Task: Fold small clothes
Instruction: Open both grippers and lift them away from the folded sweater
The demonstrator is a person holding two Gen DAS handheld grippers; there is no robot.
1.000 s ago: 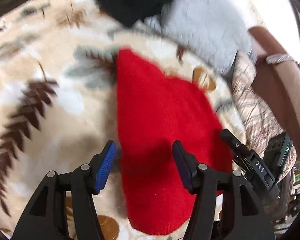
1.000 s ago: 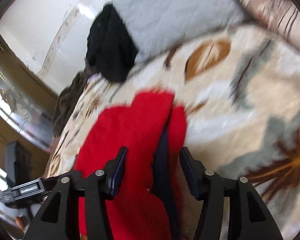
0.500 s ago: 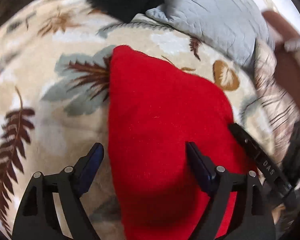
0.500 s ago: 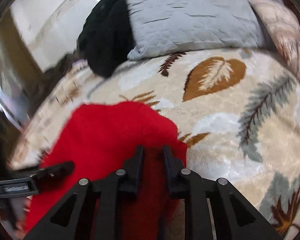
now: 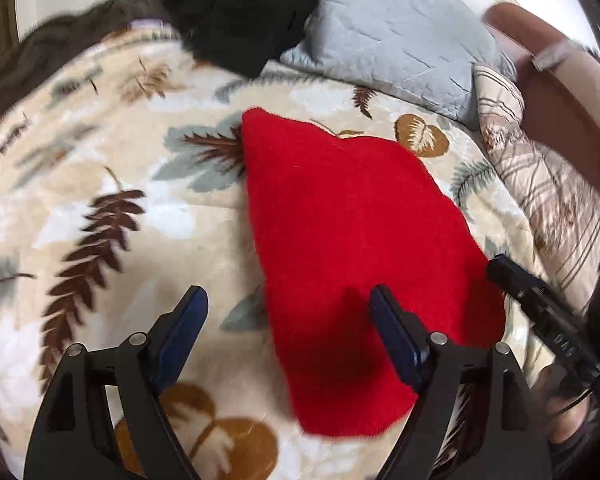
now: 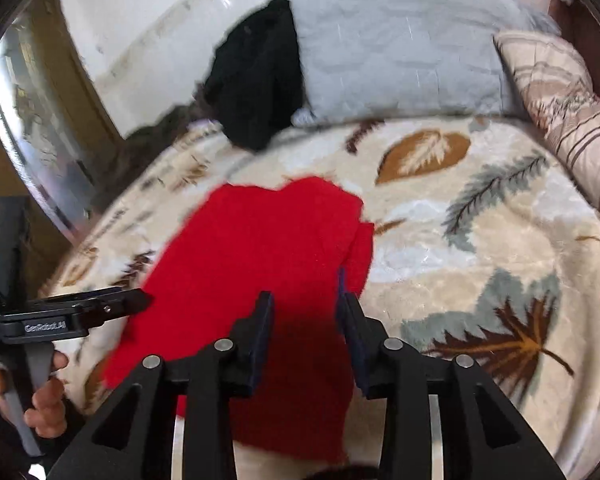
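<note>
A small red knit garment (image 5: 352, 240) lies folded flat on a cream leaf-patterned blanket (image 5: 100, 200). My left gripper (image 5: 288, 312) is wide open and empty above the garment's near left edge. My right gripper (image 6: 305, 308) is open and empty, held just above the garment's (image 6: 260, 248) near right part; a second red layer shows along its right edge. The right gripper's tip shows in the left wrist view (image 5: 508, 272), at the garment's right edge. The left gripper shows in the right wrist view (image 6: 140, 300), at its left edge.
A grey quilted pillow (image 5: 392, 36) and a black garment (image 5: 240, 12) lie at the head of the bed. A striped beige pillow (image 6: 568, 96) lies at the right. A brown headboard (image 5: 560, 80) and a white wall (image 6: 160, 20) stand behind.
My right gripper, shut on the garment half a second ago, has opened and let it go. Both grippers have pulled back a little; the garment lies still.
</note>
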